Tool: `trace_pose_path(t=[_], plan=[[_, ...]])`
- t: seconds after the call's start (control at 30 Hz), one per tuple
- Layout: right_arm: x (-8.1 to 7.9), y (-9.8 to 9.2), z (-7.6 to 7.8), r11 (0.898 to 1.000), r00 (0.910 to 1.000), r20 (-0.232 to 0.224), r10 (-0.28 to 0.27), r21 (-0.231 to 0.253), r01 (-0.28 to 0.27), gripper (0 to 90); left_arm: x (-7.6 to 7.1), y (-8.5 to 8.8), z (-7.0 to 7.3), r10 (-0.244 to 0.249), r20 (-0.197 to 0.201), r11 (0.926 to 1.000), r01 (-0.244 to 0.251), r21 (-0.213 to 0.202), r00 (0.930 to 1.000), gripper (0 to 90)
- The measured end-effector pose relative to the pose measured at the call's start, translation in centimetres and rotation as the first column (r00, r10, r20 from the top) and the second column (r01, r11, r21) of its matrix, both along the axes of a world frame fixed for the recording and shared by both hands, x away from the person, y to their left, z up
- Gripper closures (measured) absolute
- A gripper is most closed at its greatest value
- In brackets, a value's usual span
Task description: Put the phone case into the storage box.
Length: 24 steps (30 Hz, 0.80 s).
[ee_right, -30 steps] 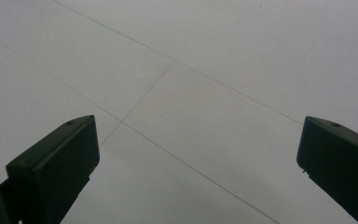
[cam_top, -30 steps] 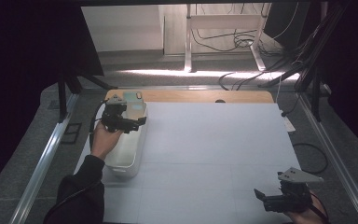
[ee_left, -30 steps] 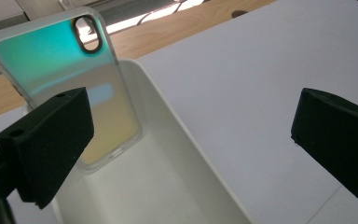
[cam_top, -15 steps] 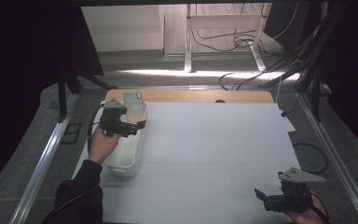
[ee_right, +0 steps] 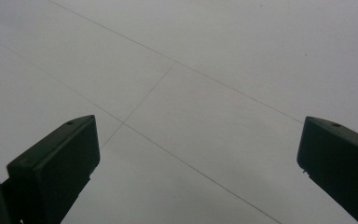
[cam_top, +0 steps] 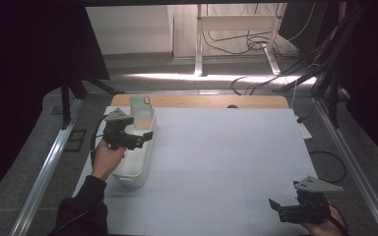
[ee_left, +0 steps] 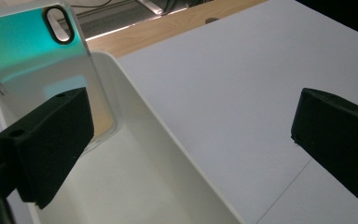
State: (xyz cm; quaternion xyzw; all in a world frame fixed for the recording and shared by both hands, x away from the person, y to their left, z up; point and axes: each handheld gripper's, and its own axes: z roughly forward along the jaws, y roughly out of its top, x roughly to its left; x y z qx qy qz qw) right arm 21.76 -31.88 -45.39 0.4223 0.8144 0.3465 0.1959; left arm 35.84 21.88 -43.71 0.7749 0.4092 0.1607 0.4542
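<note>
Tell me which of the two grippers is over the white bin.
The left gripper: it hangs over the white bin near the phone case, jaws apart. The right gripper sits over bare table at the near right.

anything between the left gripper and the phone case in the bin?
Nothing visible. The left gripper hangs open over the white bin; the phone case leans upright against the bin's far end, just beyond one jaw, with open space between.
</note>
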Motion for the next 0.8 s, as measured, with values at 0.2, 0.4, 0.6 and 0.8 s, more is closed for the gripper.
trace_pose_path(t=[0.2, 0.4, 0.6, 0.8], plan=[[0.0, 0.0, 0.0, 1.0, 1.0, 0.003, 0.002, -0.001, -0.002, 0.0, -0.6, -0.1, -0.2, -0.008, 0.008, 1.0, 0.008, -0.003, 0.9999, 0.0], [0.0, 0.0, 0.0, 1.0, 1.0, 0.004, -0.004, 0.005, 0.004, 0.0, -1.3, -0.2, -0.3, -0.017, 0.001, 0.9998, 0.017, -0.004, 0.9999, 0.0], [-0.1, 0.0, 0.0, 1.0, 1.0, 0.005, -0.001, 0.009, 0.001, 0.0, -2.0, -0.3, -0.3, -0.019, 0.003, 0.9998, 0.019, -0.008, 0.9998, 0.0], [0.0, -0.1, 0.1, 1.0, 1.0, 0.003, 0.0, 0.012, 0.0, 0.0, -2.8, -0.2, -0.2, -0.022, 0.005, 0.9996, 0.022, -0.019, 0.9997, 0.0]])
